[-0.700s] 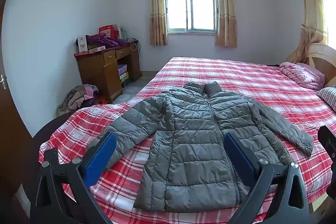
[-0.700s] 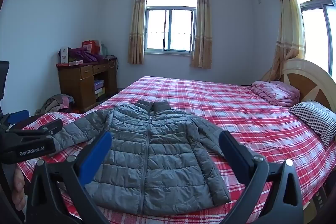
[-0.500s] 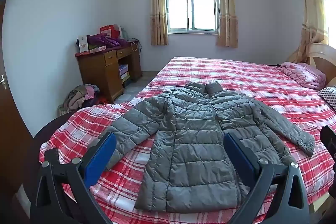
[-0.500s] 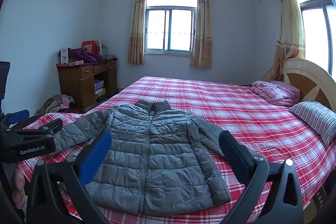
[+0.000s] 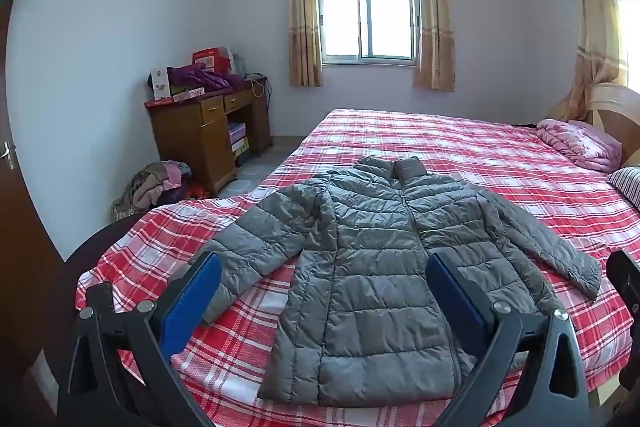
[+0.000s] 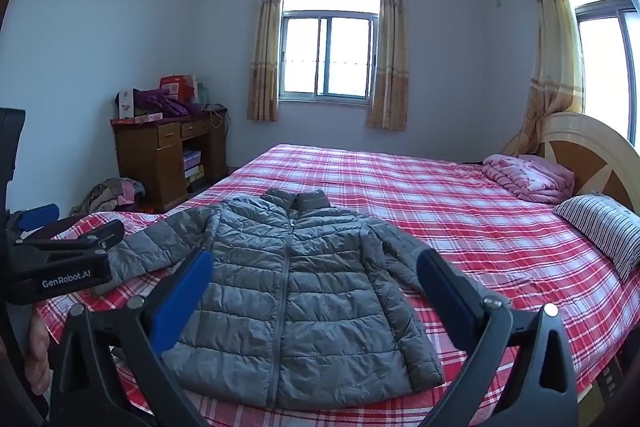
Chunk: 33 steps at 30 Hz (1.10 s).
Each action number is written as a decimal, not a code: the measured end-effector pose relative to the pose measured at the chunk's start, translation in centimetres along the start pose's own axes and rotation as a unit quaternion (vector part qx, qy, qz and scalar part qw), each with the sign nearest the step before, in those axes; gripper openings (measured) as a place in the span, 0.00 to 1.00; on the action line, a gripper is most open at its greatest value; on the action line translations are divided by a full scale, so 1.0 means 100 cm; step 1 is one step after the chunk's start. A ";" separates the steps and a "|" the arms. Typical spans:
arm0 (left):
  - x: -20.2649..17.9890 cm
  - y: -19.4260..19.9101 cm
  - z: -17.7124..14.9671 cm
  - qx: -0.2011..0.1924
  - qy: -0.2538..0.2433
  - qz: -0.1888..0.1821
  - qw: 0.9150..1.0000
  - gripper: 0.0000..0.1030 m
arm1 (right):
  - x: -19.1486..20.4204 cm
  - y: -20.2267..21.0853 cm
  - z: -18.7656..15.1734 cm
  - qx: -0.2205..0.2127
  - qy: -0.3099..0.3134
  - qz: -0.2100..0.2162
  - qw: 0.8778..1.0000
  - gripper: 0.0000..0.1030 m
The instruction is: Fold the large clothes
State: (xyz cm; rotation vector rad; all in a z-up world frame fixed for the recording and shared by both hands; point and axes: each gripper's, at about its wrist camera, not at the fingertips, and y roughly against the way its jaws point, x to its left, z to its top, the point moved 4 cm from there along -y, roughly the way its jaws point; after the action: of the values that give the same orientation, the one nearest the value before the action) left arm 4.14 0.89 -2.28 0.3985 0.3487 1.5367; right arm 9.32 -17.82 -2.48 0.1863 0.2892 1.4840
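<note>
A grey quilted puffer jacket (image 5: 372,267) lies flat and zipped on the red plaid bed (image 5: 460,147), collar toward the window, both sleeves spread out. It also shows in the right wrist view (image 6: 288,287). My left gripper (image 5: 324,275) is open and empty, held above the jacket's near hem. My right gripper (image 6: 316,275) is open and empty, also above the near part of the jacket. The left gripper's body (image 6: 60,263) shows at the left edge of the right wrist view.
A folded pink quilt (image 6: 528,177) and a striped pillow (image 6: 604,227) lie by the headboard (image 6: 592,151). A wooden desk (image 5: 204,135) piled with clothes and boxes stands by the left wall. A heap of clothes (image 5: 156,183) lies on the floor.
Both views shift only slightly; the jacket sits a touch lower and nearer in the left wrist view. Both grippers stay open and empty.
</note>
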 end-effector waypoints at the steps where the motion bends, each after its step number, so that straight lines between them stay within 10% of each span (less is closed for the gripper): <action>1: 0.001 0.000 0.000 0.000 0.000 0.000 1.000 0.99 | 0.000 0.001 0.000 -0.001 0.001 0.001 1.000 1.00; 33: -0.002 0.003 0.003 -0.008 -0.001 0.004 1.000 0.99 | -0.003 0.001 -0.001 0.001 0.001 0.001 1.000 1.00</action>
State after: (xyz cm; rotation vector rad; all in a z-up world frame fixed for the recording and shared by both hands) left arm 4.00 0.71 -1.90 0.3893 0.3336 1.5449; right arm 9.19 -18.10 -2.53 0.1878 0.2918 1.4867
